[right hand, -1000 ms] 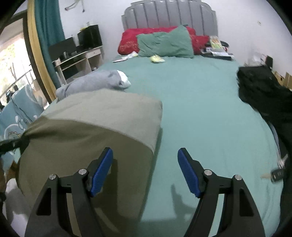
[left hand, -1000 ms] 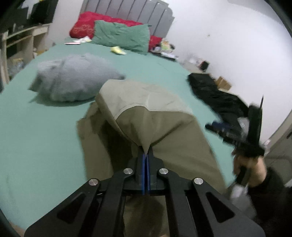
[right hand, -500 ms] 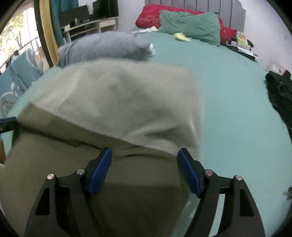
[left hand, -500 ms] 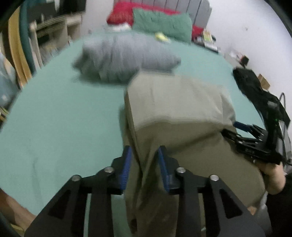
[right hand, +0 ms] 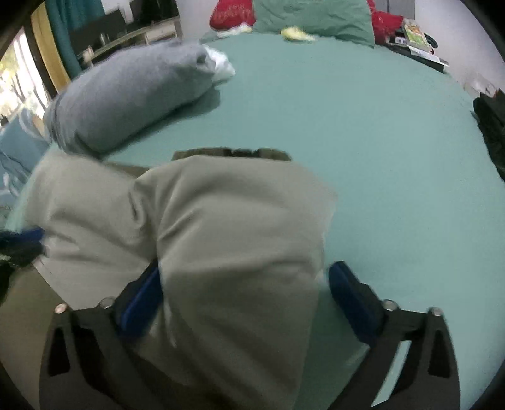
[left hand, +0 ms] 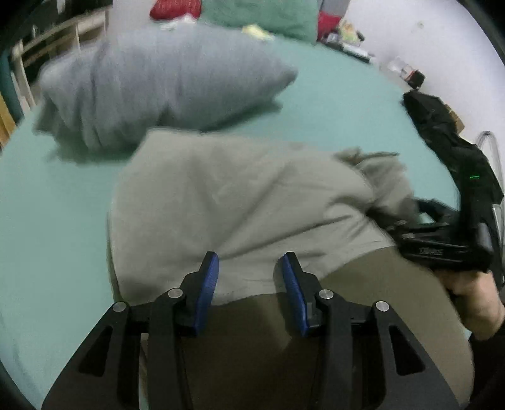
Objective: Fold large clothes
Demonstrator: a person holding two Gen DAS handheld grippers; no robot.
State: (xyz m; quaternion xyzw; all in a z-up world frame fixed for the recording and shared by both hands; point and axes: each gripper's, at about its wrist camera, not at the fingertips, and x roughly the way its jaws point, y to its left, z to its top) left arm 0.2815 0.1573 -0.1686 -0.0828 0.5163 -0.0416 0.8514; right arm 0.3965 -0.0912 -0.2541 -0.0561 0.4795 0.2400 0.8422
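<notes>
A two-tone garment, pale khaki (left hand: 240,202) over dark olive, lies folded over on the green bed sheet (left hand: 56,220). My left gripper (left hand: 250,285) hovers low over the fold. Its jaws are opening, the blue pads (left hand: 206,288) stand apart and the cloth lies under them, not pinched. My right gripper (right hand: 247,284) is over the same garment (right hand: 240,227), also opening wide. A bulge of cloth rises between its fingers and hides part of the left pad (right hand: 142,299). In the left wrist view the right gripper (left hand: 442,246) sits at the garment's right edge, held by a hand (left hand: 473,299).
A grey bundle of cloth (left hand: 157,85) lies just beyond the garment. Black clothing (left hand: 442,135) is heaped at the bed's right side. Green and red pillows (right hand: 312,15) rest at the headboard. A desk (right hand: 126,34) stands to the left.
The left gripper let go of the pinched fold and its jaws spread. Both grippers sank toward the bed. The right jaws widened, and the garment now rests folded over itself.
</notes>
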